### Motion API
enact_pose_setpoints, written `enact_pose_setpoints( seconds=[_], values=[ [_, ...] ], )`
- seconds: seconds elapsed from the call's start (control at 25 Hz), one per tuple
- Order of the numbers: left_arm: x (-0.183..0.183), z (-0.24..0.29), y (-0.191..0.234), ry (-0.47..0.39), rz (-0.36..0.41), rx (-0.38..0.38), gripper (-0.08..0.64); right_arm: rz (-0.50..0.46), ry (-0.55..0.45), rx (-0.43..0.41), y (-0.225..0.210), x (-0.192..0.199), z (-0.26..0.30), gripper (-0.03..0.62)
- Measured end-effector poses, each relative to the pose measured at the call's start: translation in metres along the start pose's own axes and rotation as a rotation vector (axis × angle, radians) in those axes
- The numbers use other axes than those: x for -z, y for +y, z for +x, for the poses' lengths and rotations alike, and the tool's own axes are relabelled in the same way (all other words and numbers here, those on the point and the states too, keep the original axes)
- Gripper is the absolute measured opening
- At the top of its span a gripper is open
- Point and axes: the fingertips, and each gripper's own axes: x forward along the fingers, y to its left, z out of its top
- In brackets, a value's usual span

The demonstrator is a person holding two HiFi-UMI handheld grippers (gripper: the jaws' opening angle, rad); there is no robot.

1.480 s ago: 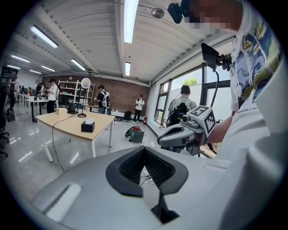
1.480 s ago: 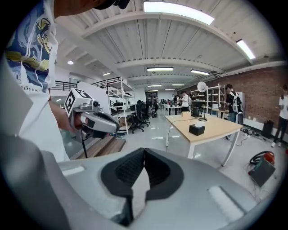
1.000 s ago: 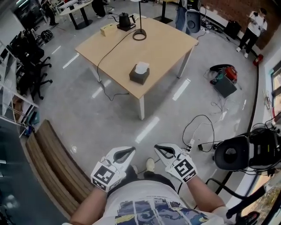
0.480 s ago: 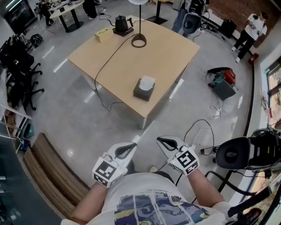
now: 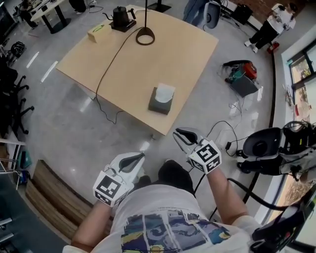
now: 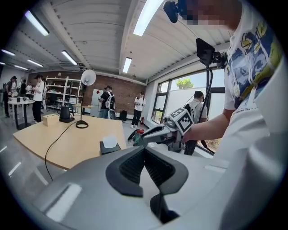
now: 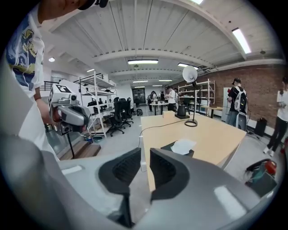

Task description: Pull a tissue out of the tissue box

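Observation:
A dark tissue box (image 5: 159, 104) with a white tissue (image 5: 164, 92) sticking out of its top stands near the near corner of the light wooden table (image 5: 148, 64). Both grippers hang over the floor, short of the table. My right gripper (image 5: 177, 132) is just off the table corner; its jaws have just been opening, and a narrow gap with nothing in it shows between the pads (image 7: 164, 167). My left gripper (image 5: 141, 155) trails lower left, shut and empty. The tissue box (image 7: 179, 148) lies ahead of the right gripper's jaws and also shows as the tissue box (image 6: 109, 146) in the left gripper view.
On the table's far side are a lamp base ring (image 5: 144, 37), a black kettle (image 5: 120, 13), a small box (image 5: 98, 30) and a black cable (image 5: 106, 74). An office chair (image 5: 264, 148) and floor cables sit right. A wooden bench (image 5: 49, 192) is lower left.
The table and tissue box have come nearer as the person walks up. The right gripper has moved forward to the table corner and its jaws have parted slightly; the left follows behind.

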Motion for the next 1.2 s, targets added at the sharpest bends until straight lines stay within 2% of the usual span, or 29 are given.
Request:
enact_pose_setpoints(
  seconds=[0.2, 0.44, 0.64, 0.96, 1.2],
  values=[
    [-0.007, 0.023, 0.016, -0.001, -0.015, -0.002, 0.006, 0.014, 0.034, -0.015, -0.054, 0.004, 0.037, 0.104],
    [-0.034, 0.053, 0.032, -0.028, -0.048, -0.058, 0.006, 0.028, 0.086, -0.068, -0.13, 0.007, 0.086, 0.14],
    [-0.049, 0.075, 0.055, -0.035, -0.064, -0.118, 0.006, 0.043, 0.131, -0.128, -0.173, 0.014, 0.124, 0.169],
    [-0.059, 0.091, 0.08, -0.03, -0.08, -0.198, 0.006, 0.143, 0.206, -0.245, -0.2, 0.037, 0.172, 0.204],
    [-0.058, 0.096, 0.091, -0.023, -0.099, -0.235, 0.006, 0.273, 0.237, -0.361, -0.198, 0.048, 0.19, 0.225]
  ],
)
